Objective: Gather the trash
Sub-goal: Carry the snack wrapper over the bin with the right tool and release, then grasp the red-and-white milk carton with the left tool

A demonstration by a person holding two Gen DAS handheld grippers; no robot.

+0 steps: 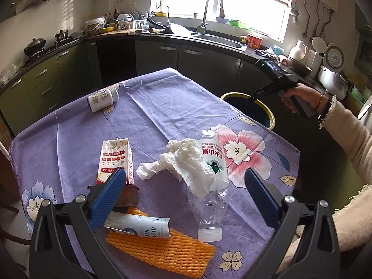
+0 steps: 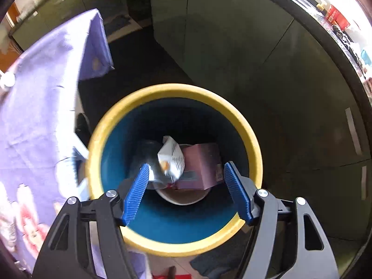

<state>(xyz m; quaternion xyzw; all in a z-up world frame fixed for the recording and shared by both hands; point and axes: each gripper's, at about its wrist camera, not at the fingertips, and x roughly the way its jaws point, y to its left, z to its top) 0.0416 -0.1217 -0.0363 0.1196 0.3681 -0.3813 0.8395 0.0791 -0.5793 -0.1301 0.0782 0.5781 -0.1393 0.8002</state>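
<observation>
Our right gripper [image 2: 186, 186] hangs over the trash bin [image 2: 246, 125], pointing steeply down into it, its blue pads spread well apart with nothing between them. Inside the bin, whose rim is yellow and whose inner wall is blue, we see a crumpled white carton [image 2: 171, 160] in mid-air or lying on top, blurred so we cannot tell which, beside a purple box [image 2: 201, 165] and a pale bowl [image 2: 183, 197] at the bottom.

Our left gripper [image 1: 186, 186] hovers over the table, jaws wide and holding nothing. Its left pad [image 1: 109, 197] stands in front of a red-and-white milk carton [image 1: 115, 158] and a small brown cup [image 1: 127, 196]. On the table side of the bin lie a crumpled white paper towel [image 1: 183, 165] draped over a crushed clear water bottle [image 1: 212, 197], farther from the bin a flattened white carton [image 1: 137, 226] resting on an orange foam net [image 1: 162, 248], and farthest from it a white pill bottle [image 1: 103, 99] on its side.

The table wears a purple flowered cloth [image 1: 162, 107], creased, and the bin stands on the floor just beside its edge. Behind the bin run dark green cabinets [image 1: 158, 55] under a black counter with a sink [image 1: 220, 40] and tall faucet [image 1: 210, 11] below a bright window [image 1: 220, 0]. A hand [image 1: 302, 98] in a cream sleeve grips the right tool above the bin.
</observation>
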